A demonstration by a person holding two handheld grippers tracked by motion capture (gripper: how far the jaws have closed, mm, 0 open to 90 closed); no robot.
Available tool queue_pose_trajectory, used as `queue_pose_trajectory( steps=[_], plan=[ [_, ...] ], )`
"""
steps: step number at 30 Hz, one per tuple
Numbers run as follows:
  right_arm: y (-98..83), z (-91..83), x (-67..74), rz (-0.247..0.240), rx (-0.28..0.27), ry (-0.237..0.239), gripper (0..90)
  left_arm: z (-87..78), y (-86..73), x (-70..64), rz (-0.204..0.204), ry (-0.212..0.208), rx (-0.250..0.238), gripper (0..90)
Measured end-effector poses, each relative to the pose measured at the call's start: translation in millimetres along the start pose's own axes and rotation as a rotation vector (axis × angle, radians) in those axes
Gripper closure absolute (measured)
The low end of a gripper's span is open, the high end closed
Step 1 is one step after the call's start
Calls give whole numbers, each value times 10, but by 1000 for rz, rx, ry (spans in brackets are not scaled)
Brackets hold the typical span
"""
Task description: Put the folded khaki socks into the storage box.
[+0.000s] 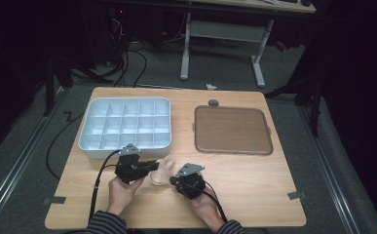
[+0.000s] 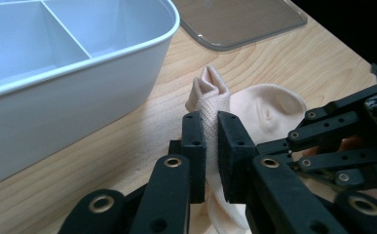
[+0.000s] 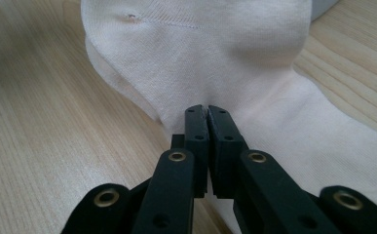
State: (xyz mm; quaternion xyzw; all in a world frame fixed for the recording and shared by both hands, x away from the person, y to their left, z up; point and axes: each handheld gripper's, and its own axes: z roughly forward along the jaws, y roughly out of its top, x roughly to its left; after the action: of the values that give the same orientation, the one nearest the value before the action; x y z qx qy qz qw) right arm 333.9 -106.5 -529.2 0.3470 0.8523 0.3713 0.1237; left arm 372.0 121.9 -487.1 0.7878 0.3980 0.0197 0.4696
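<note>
A pale peach sock (image 1: 162, 170) lies on the wooden table (image 1: 254, 195) near its front edge, between my two grippers. My left gripper (image 2: 211, 129) is shut on the sock's ribbed cuff (image 2: 210, 97), which stands bunched up above the jaws. From the other side, my right gripper (image 3: 208, 114) is shut on a thin fold of the sock (image 3: 200, 53), with the jaws pressed nearly together. In the high view the left gripper (image 1: 149, 167) and the right gripper (image 1: 174, 180) sit close together, each in one of the person's hands.
A white tray (image 1: 125, 146) divided into several compartments stands just behind the left gripper, its wall (image 2: 79, 92) close by. A brown flat tray (image 1: 232, 129) lies at the back right. Bare wood stretches to the right and in front.
</note>
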Motion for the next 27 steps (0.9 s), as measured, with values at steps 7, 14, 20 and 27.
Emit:
queue_pose_trajectory(
  steps=[7, 14, 20, 27],
  plan=[
    [28, 12, -4, -15, 4, 14, 840, 11, 8, -15, 10, 5, 9, 832],
    [13, -146, -55, 7, -55, -17, 892, -41, 11, -10, 10, 8, 9, 832],
    [58, -102, -94, 20, -38, -16, 895, -47, 19, -36, 7, -1, 7, 832],
    [78, 37, -69, 16, -1, 2, 895, -66, 72, -82, 18, -22, -3, 832]
  ],
)
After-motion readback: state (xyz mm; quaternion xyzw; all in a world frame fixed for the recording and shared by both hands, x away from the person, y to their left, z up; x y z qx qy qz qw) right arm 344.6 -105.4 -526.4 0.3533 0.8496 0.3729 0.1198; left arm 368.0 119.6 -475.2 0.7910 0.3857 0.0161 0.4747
